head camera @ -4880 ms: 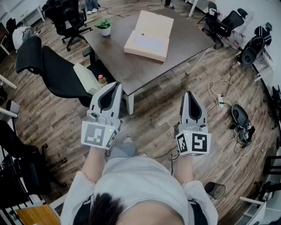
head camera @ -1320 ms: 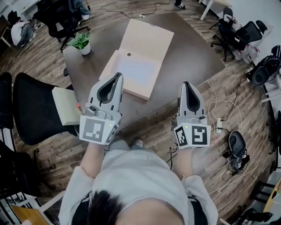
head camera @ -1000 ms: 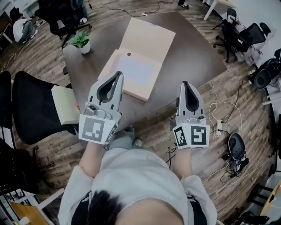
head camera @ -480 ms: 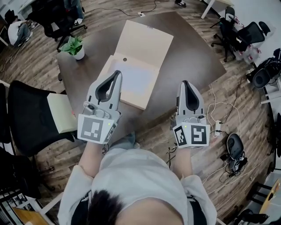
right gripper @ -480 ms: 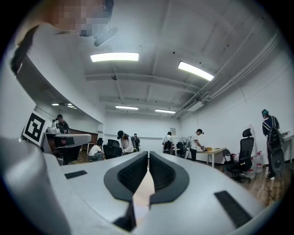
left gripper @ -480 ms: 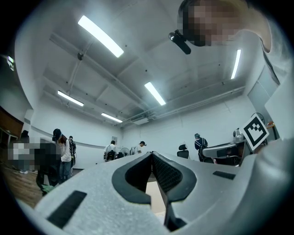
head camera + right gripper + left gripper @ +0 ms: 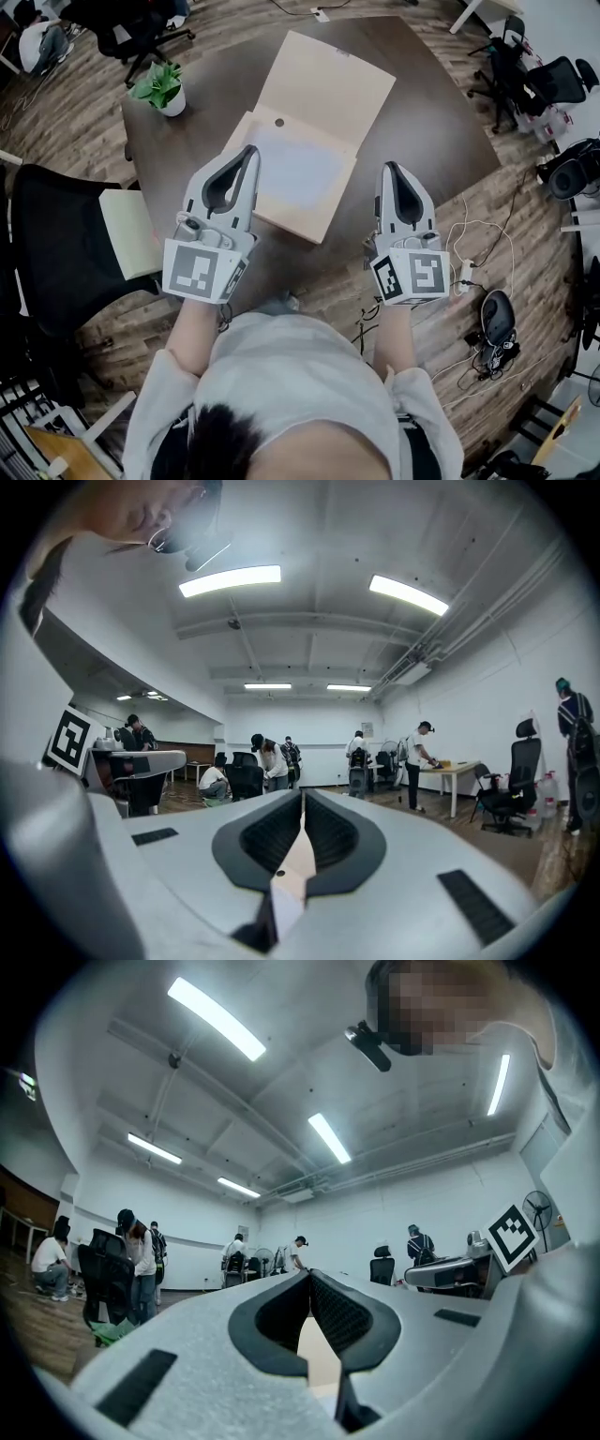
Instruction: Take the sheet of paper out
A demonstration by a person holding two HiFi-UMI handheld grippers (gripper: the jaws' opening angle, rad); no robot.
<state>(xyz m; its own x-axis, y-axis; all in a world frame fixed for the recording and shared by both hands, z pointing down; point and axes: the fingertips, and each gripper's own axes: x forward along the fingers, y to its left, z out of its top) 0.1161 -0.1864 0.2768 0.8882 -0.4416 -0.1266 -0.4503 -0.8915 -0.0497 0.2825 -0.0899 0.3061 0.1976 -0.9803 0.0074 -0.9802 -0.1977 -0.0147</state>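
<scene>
An open flat cardboard box (image 7: 281,211) lies on the dark table (image 7: 422,94), its lid (image 7: 328,80) folded back to the far side. The white sheet of paper (image 7: 298,169) lies flat in its tray. My left gripper (image 7: 248,152) is shut and empty, and its tip hangs over the tray's near left corner. Right of the box, my right gripper (image 7: 390,169) is shut and empty over the table's near edge. In the left gripper view the tips (image 7: 309,1277) meet, with the cream box (image 7: 314,1349) showing behind. The right gripper view shows its tips (image 7: 303,797) closed too.
A potted plant (image 7: 161,89) stands at the table's far left corner. A black chair (image 7: 56,234) with a cream pad (image 7: 127,232) is at the left. Cables and a power strip (image 7: 464,272) lie on the floor at the right. Several people stand in the room behind.
The table and box have come closer as the person walked up. Both grippers moved forward over the table's near side and stayed shut.
</scene>
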